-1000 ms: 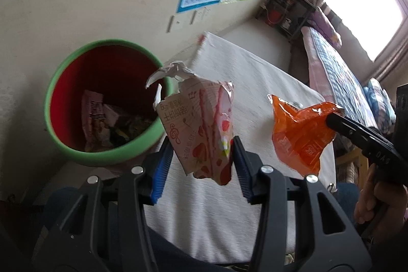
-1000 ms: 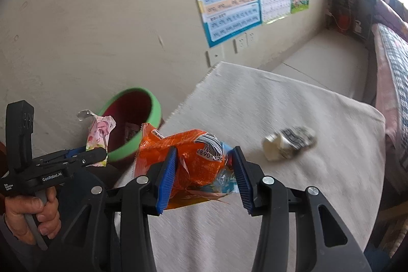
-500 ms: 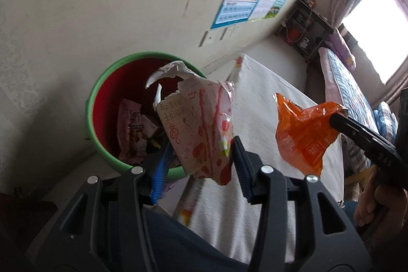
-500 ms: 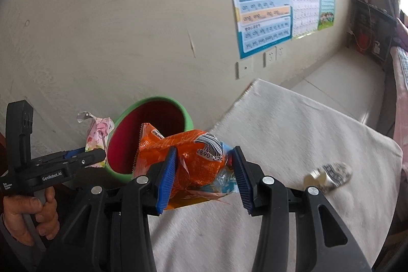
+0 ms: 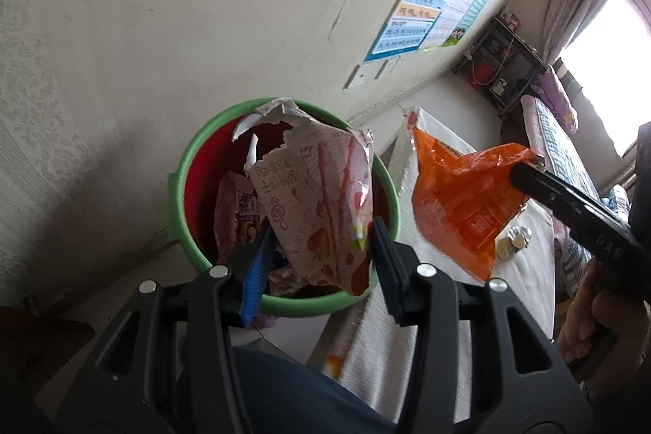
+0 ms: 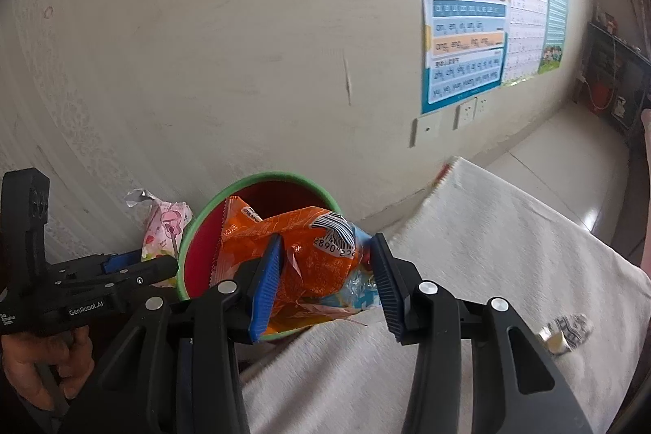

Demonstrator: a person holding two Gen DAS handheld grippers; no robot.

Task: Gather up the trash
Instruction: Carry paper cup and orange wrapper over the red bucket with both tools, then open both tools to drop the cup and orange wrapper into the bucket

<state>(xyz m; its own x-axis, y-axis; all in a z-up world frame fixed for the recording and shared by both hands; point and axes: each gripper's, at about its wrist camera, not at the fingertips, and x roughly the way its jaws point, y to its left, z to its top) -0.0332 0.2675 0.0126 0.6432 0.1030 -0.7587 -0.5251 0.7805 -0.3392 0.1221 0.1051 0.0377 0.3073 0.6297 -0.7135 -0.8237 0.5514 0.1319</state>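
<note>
My left gripper (image 5: 319,263) is shut on a crumpled pink and white snack wrapper (image 5: 321,202), held right over the red bin with a green rim (image 5: 183,173). Several wrappers lie in the bin. My right gripper (image 6: 325,279) is shut on an orange snack bag (image 6: 309,255), hanging over the bin's near rim (image 6: 285,177). From the left wrist view the orange bag (image 5: 455,206) hangs just right of the bin. In the right wrist view the left gripper (image 6: 162,263) with its pink wrapper (image 6: 164,230) shows left of the bin.
The bin stands on the floor against a pale wall. A table under a white cloth (image 6: 488,255) adjoins it, with one crumpled wrapper (image 6: 565,332) lying on the cloth. Posters (image 6: 464,39) hang on the wall. A bed (image 5: 561,141) and shelf (image 5: 500,64) stand farther back.
Both grippers have moved left from over the table toward the bin, each keeping its wrapper. The bin now sits directly under the pink wrapper and behind the orange bag.
</note>
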